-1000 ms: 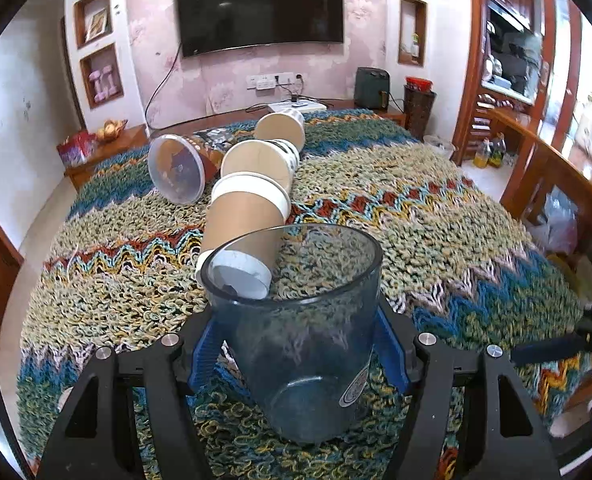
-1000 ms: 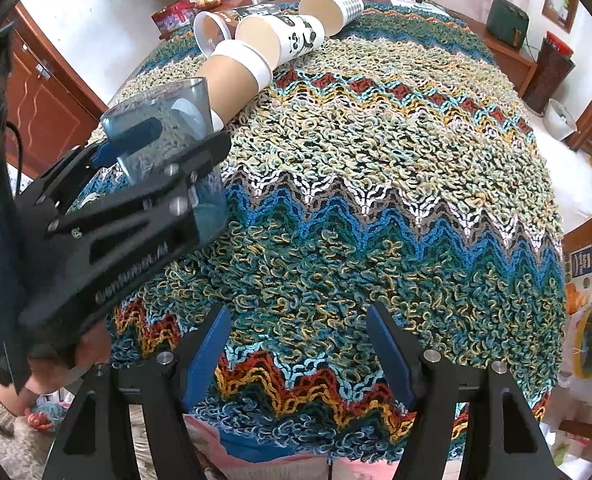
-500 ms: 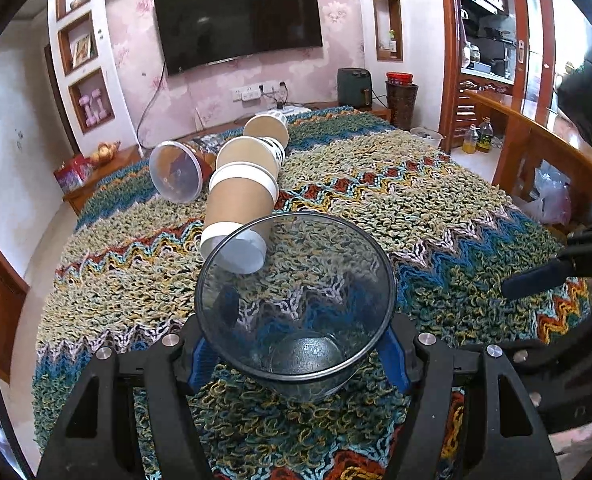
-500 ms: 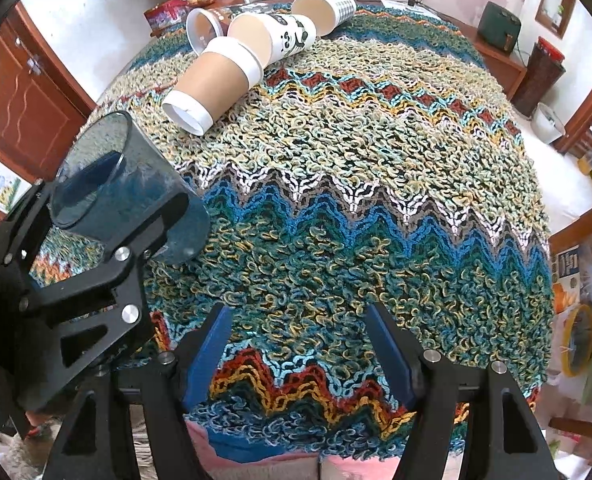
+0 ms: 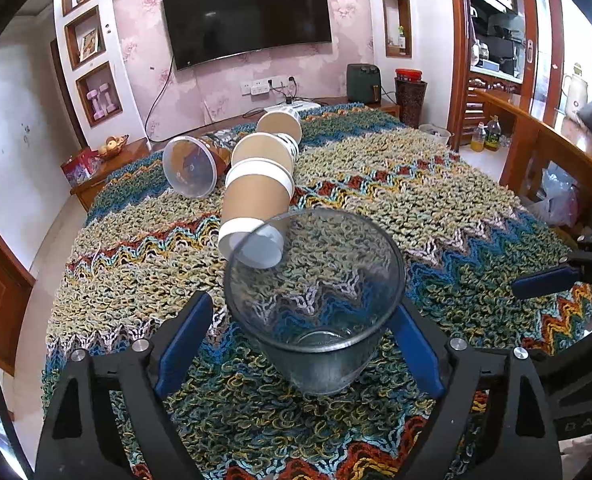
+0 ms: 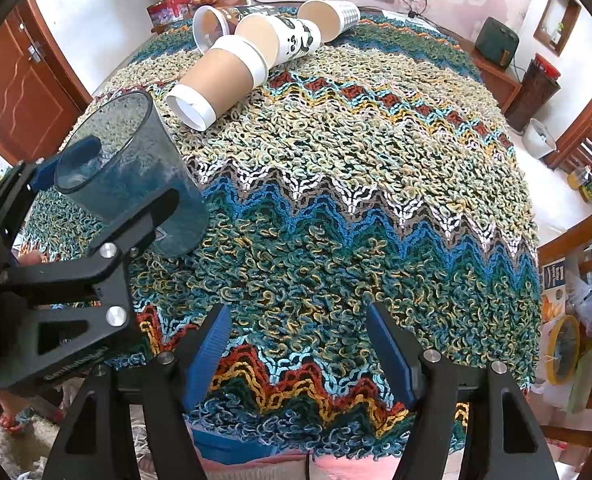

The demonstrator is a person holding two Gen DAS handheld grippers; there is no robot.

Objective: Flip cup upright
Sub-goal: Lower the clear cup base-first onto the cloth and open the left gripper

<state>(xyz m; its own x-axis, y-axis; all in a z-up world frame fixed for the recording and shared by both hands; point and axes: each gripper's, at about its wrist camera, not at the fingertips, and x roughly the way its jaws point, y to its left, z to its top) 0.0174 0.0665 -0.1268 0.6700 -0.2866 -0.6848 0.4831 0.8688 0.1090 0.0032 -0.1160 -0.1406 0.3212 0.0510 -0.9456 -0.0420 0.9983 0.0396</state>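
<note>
A clear blue-grey plastic cup [image 5: 315, 308] stands mouth up on the knitted tablecloth [image 5: 435, 208], its base on the cloth. My left gripper [image 5: 299, 340] is around it with both blue pads off the cup wall, so it is open. The cup also shows in the right wrist view [image 6: 136, 176], between the left gripper's fingers [image 6: 92, 264]. My right gripper [image 6: 297, 352] is open and empty over the near table edge.
Several cups lie on their sides at the far part of the table: a brown paper cup with white lid [image 5: 256, 208], a panda-print cup [image 6: 292, 36], a checked cup [image 6: 331, 16] and a clear-lidded cup [image 5: 190, 166]. A wooden chair [image 5: 535, 152] stands at the right.
The left gripper turned the cup from tilted to mouth up, set its base on the cloth, and its pads have opened off the cup. The right gripper stayed still.
</note>
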